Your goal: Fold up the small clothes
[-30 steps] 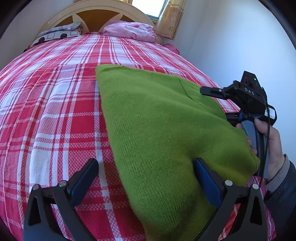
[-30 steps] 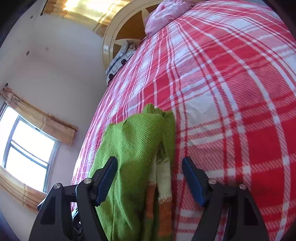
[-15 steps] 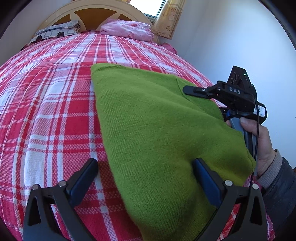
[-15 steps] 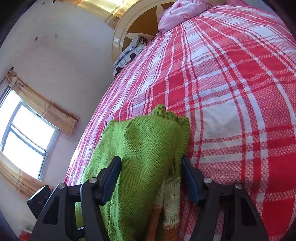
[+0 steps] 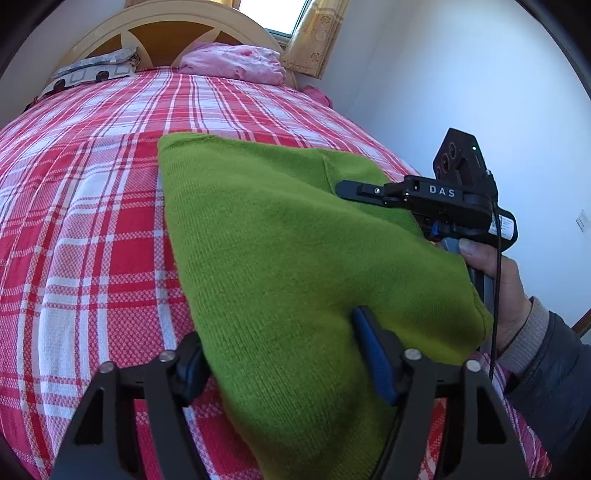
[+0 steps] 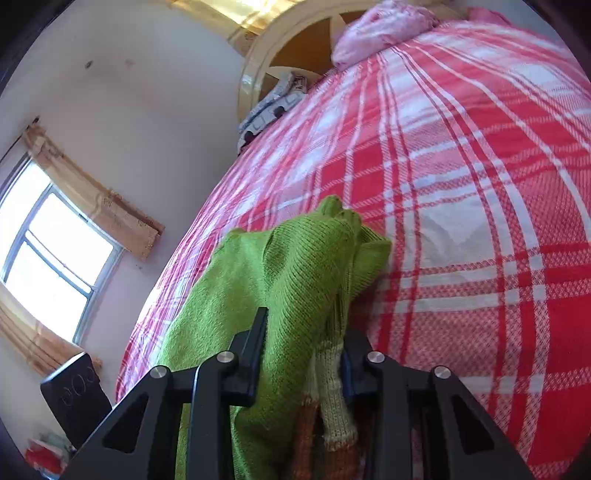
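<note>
A green knitted sweater [image 5: 295, 240] lies on the red plaid bedspread [image 5: 92, 184]. My left gripper [image 5: 282, 354] is at its near edge with jaws closing. The left pad just reaches the cloth's edge and the right pad rests on top, with flat cloth between them. My right gripper [image 6: 303, 332] is closing on the sweater's [image 6: 295, 266] bunched side edge, and both pads press the green knit. A cream and orange striped band [image 6: 332, 387] hangs below those fingers. In the left wrist view its black body [image 5: 443, 199] sits at the sweater's right side, held by a person's hand [image 5: 495, 273].
A round wooden headboard [image 5: 166, 33] stands at the far end of the bed, with a pink bundle [image 5: 232, 62] and a grey patterned pillow [image 5: 92, 70] before it. A white wall [image 5: 461, 92] runs close along the bed's right side. A curtained window [image 6: 48, 258] is opposite.
Both pairs of jaws have narrowed. The right ones came together onto the sweater's edge and bunched it up as the gripper rolled. The left gripper's left finger moved in to the cloth's edge.
</note>
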`<state>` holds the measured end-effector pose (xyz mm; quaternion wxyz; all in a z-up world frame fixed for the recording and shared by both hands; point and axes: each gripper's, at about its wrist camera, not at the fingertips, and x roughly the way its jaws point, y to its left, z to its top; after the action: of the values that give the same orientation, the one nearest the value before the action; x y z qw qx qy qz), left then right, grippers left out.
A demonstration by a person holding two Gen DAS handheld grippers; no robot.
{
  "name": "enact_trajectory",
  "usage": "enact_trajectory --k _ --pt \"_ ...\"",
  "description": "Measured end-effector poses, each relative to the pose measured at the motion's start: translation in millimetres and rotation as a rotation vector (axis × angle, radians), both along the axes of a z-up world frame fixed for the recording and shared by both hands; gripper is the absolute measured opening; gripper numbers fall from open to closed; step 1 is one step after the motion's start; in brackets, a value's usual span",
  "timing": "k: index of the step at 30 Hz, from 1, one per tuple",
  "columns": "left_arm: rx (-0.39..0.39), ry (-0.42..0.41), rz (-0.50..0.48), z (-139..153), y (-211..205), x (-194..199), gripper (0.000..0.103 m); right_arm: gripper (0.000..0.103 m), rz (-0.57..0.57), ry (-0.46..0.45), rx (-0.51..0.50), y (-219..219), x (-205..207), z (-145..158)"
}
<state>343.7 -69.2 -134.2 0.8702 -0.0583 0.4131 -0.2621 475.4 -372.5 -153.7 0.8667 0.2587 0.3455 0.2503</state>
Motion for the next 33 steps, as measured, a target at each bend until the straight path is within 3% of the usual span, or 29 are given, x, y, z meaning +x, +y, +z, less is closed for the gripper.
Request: enact_trajectory --k 5,9,18,33 --pt "0.033 -0.041 0.007 7.6 -4.5 -9.8 0.053 0.031 -0.007 -0.06 -0.019 4.8 -12.1 7.6" --pt "0.011 -0.031 0.017 15.4 3.3 -17.5 0.045 0.03 -0.012 -0.085 -0.053 11.6 -31.4 14.7" --pt "0.013 -0.055 -0.004 30.1 18.3 -49.5 0.042 0.029 0.004 -0.049 0.01 22.4 -64.8 24.2" --pt "0.024 -0.154 0.065 57.5 71.6 -109.4 0.04 0.029 0.08 -0.07 0.06 95.3 -112.7 43.9"
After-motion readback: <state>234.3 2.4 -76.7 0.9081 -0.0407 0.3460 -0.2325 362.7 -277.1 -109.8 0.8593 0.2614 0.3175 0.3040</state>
